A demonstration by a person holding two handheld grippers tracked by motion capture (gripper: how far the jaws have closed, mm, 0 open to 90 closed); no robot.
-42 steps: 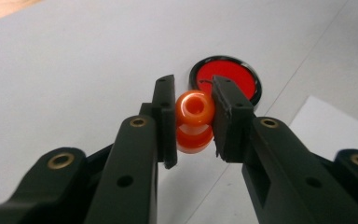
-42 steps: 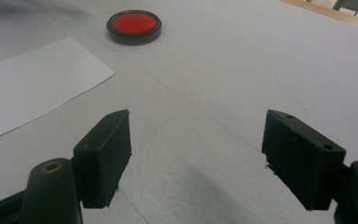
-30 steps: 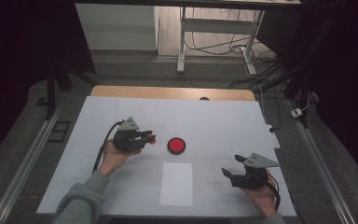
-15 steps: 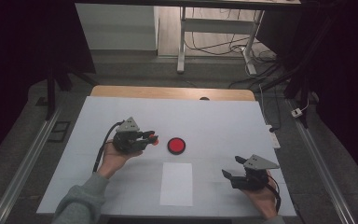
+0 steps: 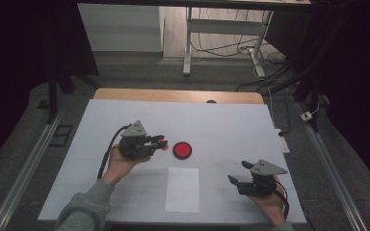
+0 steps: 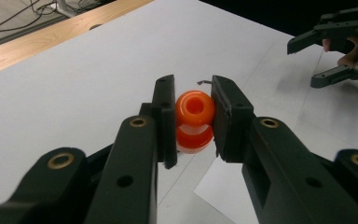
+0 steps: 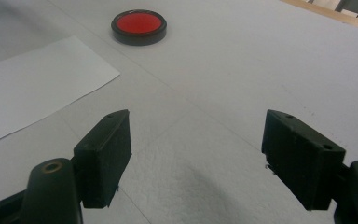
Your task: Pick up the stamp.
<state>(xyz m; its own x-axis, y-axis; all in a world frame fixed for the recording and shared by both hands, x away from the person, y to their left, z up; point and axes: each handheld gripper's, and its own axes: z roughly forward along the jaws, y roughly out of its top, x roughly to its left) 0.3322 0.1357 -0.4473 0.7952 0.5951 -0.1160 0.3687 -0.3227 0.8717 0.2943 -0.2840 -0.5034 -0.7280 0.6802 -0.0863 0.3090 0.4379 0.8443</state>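
White table, dark room. My left gripper clamps the orange bead at nine o'clock of the red disc; right gripper gapes, idle. I judge carrying's underway; next, lower it onto the disc.

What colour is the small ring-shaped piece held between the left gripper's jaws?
Glossy orange ring-shaped piece, clearest in the left gripper view.

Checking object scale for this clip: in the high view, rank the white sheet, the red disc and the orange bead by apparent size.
1. White sheet, clearly largest.
2. Red disc.
3. Orange bead, a small spot in the left tongs.
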